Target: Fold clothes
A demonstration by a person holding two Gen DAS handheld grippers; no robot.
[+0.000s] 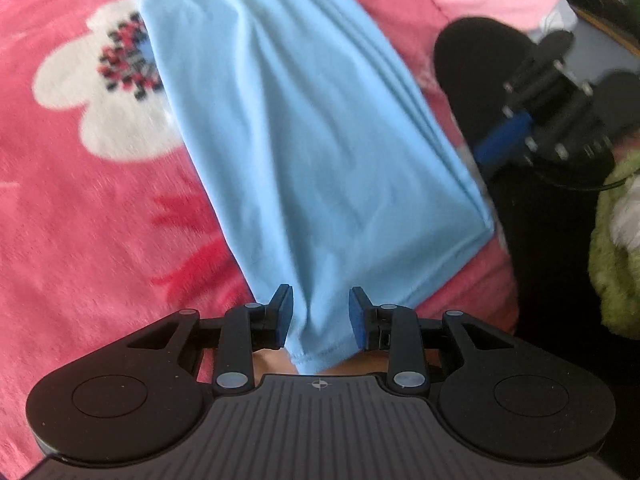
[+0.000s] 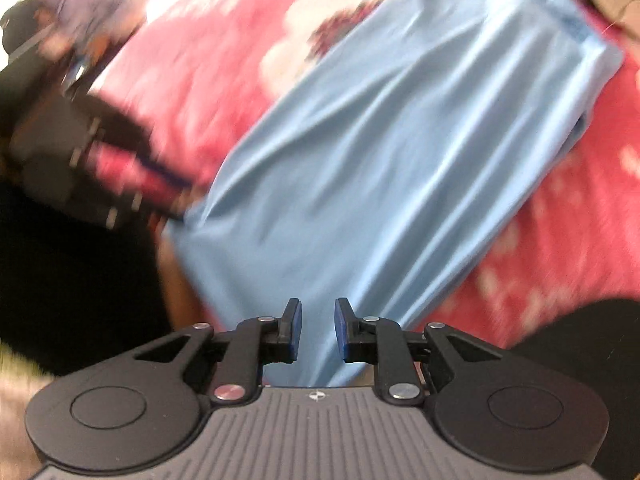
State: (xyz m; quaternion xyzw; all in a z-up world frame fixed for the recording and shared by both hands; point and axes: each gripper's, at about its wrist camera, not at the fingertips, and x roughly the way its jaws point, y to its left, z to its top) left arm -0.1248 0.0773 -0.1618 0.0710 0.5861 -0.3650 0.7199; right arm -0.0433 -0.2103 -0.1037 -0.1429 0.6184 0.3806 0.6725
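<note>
Nearest to me, my left hand-held gripper (image 1: 320,318) has the near end of the light blue soft cotton garment (image 1: 304,152) running up between its blue pads (image 1: 283,316). The cloth is bunched there and I see a sliver of gap at each pad, so I cannot tell whether I am pinching it or it merely hangs through; the jaws stand only partly apart.

My right hand-held gripper (image 2: 318,330) is much the same: its jaws are narrow, the hemmed near corner of the garment (image 2: 392,160) passes between or just under them, and the picture is too smeared for me to say if the pads bite.

Beyond both tips, the garment stretches away from me as a long narrow band, several layers showing along one edge, so I judge it has already been folded lengthwise. It lies on the pink fleece bed blanket with white flowers (image 1: 88,184), wrinkled along its length, not flat.

In the left view my right hand-held gripper (image 1: 532,128) shows just beside the band's near right corner.

What I think remains: bring the near end over toward the far end, once or twice, and smooth it into a compact stack. The far end runs out of the left view; in the right view it reaches close to the blanket's far edge.
</note>
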